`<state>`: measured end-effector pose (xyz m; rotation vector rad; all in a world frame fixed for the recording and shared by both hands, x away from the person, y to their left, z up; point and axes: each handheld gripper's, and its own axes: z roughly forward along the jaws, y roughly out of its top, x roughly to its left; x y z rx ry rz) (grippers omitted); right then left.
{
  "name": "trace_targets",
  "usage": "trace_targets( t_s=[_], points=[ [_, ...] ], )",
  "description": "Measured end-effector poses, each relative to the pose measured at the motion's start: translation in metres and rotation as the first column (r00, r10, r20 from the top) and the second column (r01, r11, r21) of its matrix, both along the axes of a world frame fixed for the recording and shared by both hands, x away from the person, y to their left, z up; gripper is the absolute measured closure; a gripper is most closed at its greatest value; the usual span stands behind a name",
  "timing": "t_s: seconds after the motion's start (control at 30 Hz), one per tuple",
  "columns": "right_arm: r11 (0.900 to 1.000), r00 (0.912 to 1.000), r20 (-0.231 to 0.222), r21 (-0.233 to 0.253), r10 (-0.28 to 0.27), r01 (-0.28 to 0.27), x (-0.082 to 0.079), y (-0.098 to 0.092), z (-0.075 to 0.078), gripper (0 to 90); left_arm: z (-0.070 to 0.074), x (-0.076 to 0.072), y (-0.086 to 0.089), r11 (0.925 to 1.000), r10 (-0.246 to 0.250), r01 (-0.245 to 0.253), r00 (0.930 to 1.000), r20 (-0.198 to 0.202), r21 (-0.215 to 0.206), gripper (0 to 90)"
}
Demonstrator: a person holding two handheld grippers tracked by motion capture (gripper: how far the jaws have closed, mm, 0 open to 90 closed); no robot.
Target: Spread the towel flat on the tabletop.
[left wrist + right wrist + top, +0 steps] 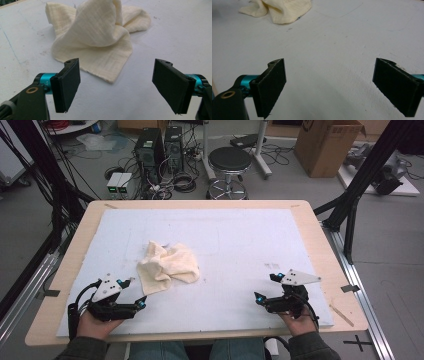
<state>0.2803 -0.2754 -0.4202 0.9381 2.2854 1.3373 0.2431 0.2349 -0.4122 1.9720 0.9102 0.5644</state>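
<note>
So the crumpled cream cloth (167, 265) sits left of centre on the white mat (240, 235). Left gripper (134, 294) gapes wide just beside it, probably not touching; right gripper (265, 287) also wide, well apart.

The cloth (167, 265) lies on the mat (240, 235), left of centre, just beyond the left hand-held gripper (138, 292).

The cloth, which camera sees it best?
The left gripper view: the cloth sits close ahead of the open jaws, weave and folds plain. The high view shows it whole but small. The right gripper view catches just its edge, far off.
</note>
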Motion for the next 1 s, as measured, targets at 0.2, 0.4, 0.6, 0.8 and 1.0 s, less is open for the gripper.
trace_targets(
  t_s=[0.2,0.4,0.6,0.8,1.0],
  points=[
    [1.0,1.0,0.003,0.003,0.0,0.0,0.0006,-0.0003,-0.0001,11.0,0.0004,-0.0007,0.0001,1.0,-0.006,0.006,1.0,0.0,0.005,22.9],
    [1.0,1.0,0.002,0.001,0.007,-0.007,0.0002,0.0009,0.0,10.9,0.0003,-0.0013,0.0005,1.0,-0.002,0.002,1.0,0.001,-0.003,22.9],
    [1.0,0.9999,0.003,0.003,0.01,-0.01,0.0004,0.0016,-0.0001,11.0,0.0002,-0.0013,0.0007,1.0,-0.006,0.006,1.0,0.0,-0.002,22.9],
    [1.0,0.9999,0.008,0.002,0.007,-0.008,-0.0027,0.0009,0.0009,10.9,0.0012,-0.0017,-0.0002,0.9999,-0.011,0.011,0.9999,0.004,-0.001,23.0],
    [1.0,0.9998,0.019,0.005,0.01,-0.01,-0.0032,-0.0004,0.0015,11.0,0.0018,-0.0006,-0.0036,0.9998,-0.019,0.019,0.9998,0.003,-0.005,22.9]
  ],
)
